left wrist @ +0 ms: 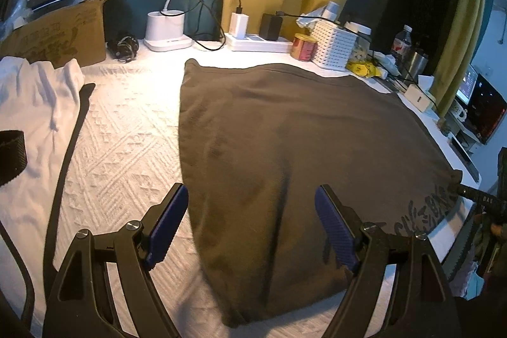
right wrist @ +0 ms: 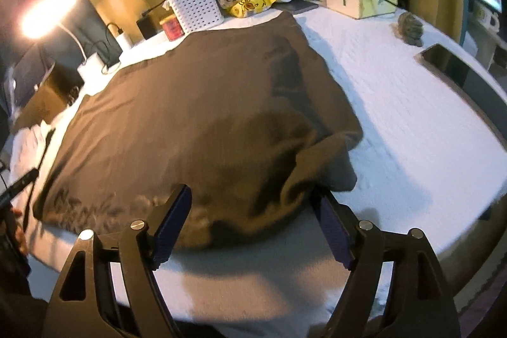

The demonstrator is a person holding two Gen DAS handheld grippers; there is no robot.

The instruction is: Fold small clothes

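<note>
We are hovering both grippers spread and empty — left gripper (left wrist: 252,224), right gripper (right wrist: 253,220) — over the near edge of the brown garment (left wrist: 285,122) lying on the white bedcover (left wrist: 126,129); bunched right corner (right wrist: 317,154) is risking an uneven fold.

The left gripper (left wrist: 250,211) is held over the near left corner of the brown garment (left wrist: 301,132), pointed steeply downward. Its jaws are spread wide, one blue pad (left wrist: 164,227) lying off the garment's left edge and the other pad above the cloth. Nothing is pressed between them.

The right gripper (right wrist: 253,217) is held over the near right corner of the same garment, also tilted steeply downward. Its jaws are fully spread, and the rumpled near hem is seen between the pads without being clamped.

At the left edge of the right wrist view, part of a hand (right wrist: 16,230) is visible beside the garment's near left corner.
</note>
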